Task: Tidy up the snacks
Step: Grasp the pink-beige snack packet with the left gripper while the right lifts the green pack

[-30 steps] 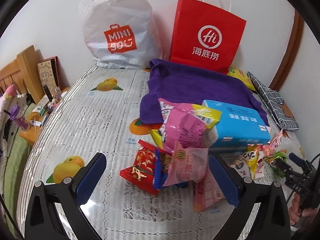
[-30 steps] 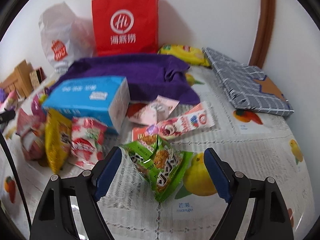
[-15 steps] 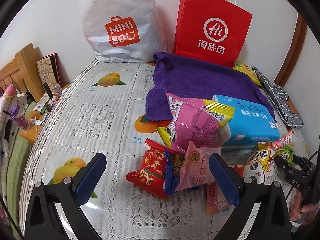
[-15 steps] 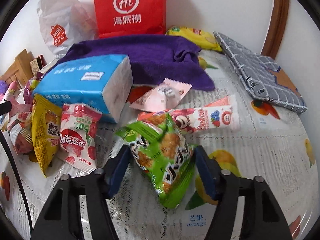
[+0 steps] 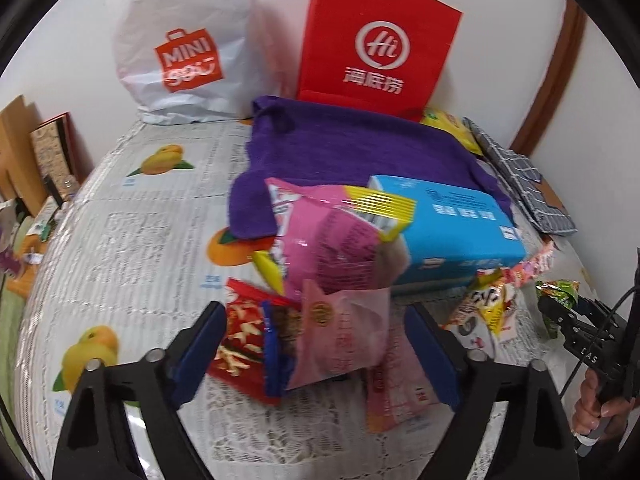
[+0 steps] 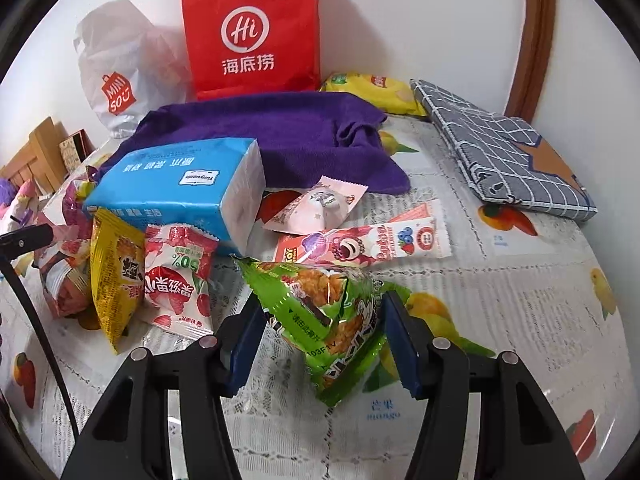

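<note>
Snack packets: about nine, loose.

My table wears a white lace cloth printed with fruit. On it, a purple towel lies toward twelve o'clock, a blue tissue pack at ten, a checked pouch at two, and snack packets at nine.

Left claw: tilted downward, blue-padded fingers spread wide, jaws closing, a heap of packets between them, pads not pressing.

Right claw: tilted downward, jaws closing, both blue pads against the sides of a green packet. In the left view its black frame shows at the edge, a hand wrapped around the handle.
</note>
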A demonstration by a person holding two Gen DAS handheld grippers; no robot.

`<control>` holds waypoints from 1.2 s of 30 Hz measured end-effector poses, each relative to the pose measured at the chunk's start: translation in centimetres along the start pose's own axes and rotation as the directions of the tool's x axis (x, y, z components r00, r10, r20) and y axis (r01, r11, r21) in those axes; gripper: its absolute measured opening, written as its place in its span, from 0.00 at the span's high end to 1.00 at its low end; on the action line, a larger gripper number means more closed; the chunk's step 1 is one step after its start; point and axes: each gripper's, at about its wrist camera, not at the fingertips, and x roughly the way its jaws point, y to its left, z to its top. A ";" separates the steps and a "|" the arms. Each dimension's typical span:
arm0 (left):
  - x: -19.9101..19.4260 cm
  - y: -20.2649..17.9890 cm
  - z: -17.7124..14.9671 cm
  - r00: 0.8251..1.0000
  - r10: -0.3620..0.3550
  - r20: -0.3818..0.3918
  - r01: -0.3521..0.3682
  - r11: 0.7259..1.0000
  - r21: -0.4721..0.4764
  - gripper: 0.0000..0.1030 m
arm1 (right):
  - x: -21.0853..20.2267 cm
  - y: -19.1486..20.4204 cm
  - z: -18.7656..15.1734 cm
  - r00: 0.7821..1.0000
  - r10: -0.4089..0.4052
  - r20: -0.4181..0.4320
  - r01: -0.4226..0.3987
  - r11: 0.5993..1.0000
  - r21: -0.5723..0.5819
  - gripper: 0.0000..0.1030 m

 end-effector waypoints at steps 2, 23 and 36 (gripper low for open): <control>0.2 -0.1 0.0 1.000 -0.015 -0.015 0.015 1.000 0.002 0.31 | -0.1 -0.1 -0.2 1.000 -0.006 -0.003 0.007 1.000 0.005 0.44; -0.5 1.1 0.2 0.996 -0.086 -0.010 0.085 0.995 -0.054 0.50 | 0.0 -1.0 -0.4 1.000 -0.012 -0.012 0.012 0.999 0.051 0.44; 1.8 -0.1 -0.1 0.994 -0.071 -0.082 0.069 0.997 -0.027 0.48 | -0.3 -1.2 -0.5 1.000 -0.014 -0.018 0.015 0.998 0.053 0.44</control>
